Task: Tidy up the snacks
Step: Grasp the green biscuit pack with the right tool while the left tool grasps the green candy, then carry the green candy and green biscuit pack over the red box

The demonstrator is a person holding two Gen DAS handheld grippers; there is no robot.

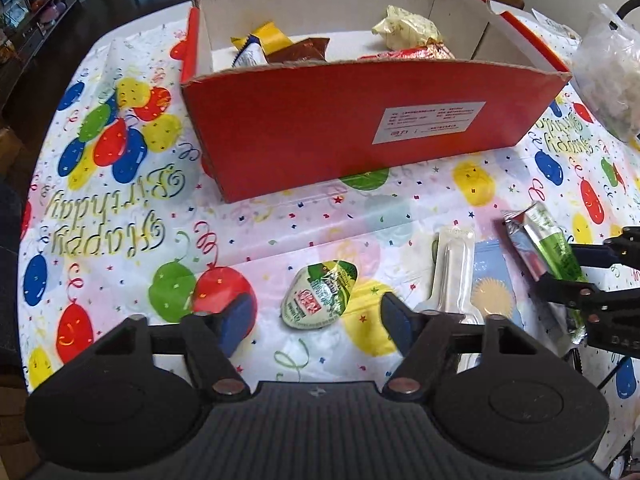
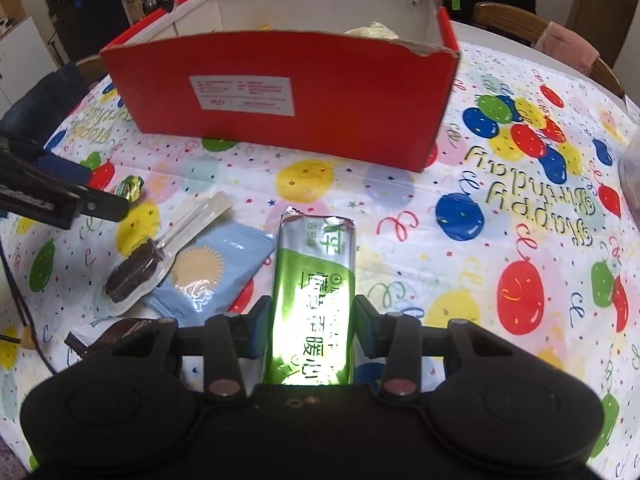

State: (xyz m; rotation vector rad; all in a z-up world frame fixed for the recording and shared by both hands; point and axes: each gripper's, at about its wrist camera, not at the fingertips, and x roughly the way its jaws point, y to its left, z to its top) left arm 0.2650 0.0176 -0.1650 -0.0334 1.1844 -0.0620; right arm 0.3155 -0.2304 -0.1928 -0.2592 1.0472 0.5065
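A red cardboard box stands at the back of the table and holds several wrapped snacks. My left gripper is open just above the cloth, with a small green jelly cup between its fingers. My right gripper is shut on a green snack bar, with both pads against its sides; the bar also shows at the right of the left wrist view. The box shows ahead in the right wrist view.
A clear-wrapped chocolate stick lies on a light blue packet between the grippers. A brown packet lies near my right gripper. A clear plastic bag sits at the far right. A birthday balloon cloth covers the round table.
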